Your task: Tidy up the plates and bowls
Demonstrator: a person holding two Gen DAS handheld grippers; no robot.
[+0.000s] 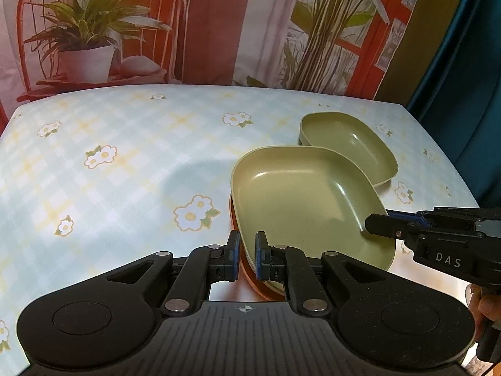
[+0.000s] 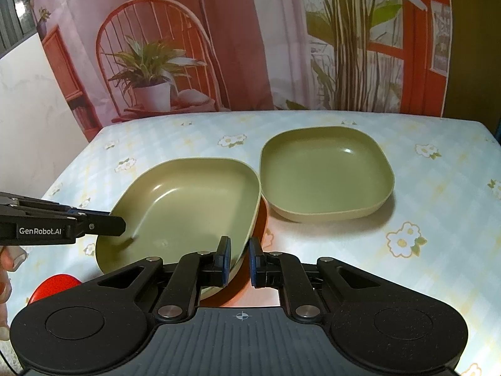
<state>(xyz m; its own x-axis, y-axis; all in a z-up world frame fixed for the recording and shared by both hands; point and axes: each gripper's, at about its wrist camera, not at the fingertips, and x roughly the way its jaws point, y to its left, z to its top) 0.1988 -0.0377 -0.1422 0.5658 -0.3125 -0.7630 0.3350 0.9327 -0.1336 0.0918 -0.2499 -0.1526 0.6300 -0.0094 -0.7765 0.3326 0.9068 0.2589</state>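
1. Left wrist cam: sits low behind the left tongs, at the near edge of the counter, facing the far backdrop. Very close to the near green plate.
2. Right wrist cam: same low pose behind the right tongs, set further right, also facing far.
3. Shared: near green plate, far green bowl, counter, backdrop.
4. Each cam sees the other tongs: right tongs enter from the right, left tongs from the left.
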